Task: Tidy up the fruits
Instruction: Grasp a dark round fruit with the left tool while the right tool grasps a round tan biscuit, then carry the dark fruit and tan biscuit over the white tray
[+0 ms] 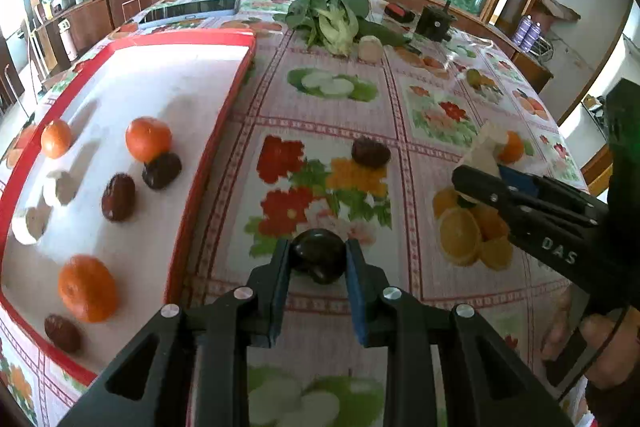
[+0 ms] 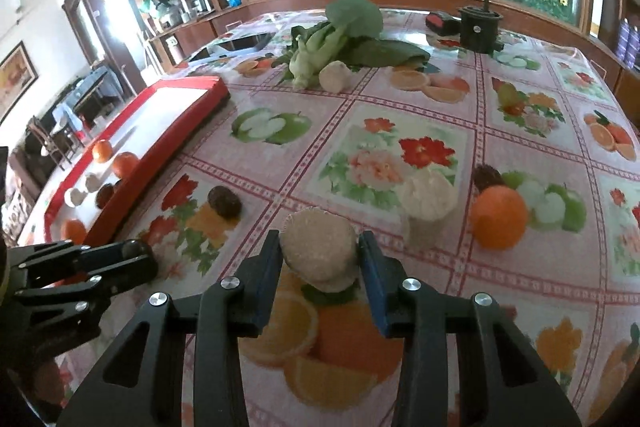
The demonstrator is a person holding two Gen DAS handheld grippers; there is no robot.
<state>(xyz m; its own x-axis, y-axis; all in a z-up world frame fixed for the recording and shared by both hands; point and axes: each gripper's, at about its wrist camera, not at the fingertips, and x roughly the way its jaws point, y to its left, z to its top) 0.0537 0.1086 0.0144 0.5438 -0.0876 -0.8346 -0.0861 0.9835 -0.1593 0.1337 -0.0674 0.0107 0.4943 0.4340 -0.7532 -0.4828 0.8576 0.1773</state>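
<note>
Roughly halfway: red tray (image 1: 224,107) at left holds several fruits already. My left gripper (image 1: 318,261) clamps a dark date (image 1: 318,255), my right gripper (image 2: 318,259) pinches a pale round piece (image 2: 318,251); an orange (image 2: 498,217) and a loose date (image 2: 225,202) wait mid-frame.

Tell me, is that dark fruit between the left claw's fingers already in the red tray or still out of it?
Out. The dark fruit sits between the left gripper pads over the flowered tablecloth, beside the red tray.

Tray (image 1: 224,99) lies left on the table (image 1: 400,115); greens (image 1: 332,15) lie behind.
</note>
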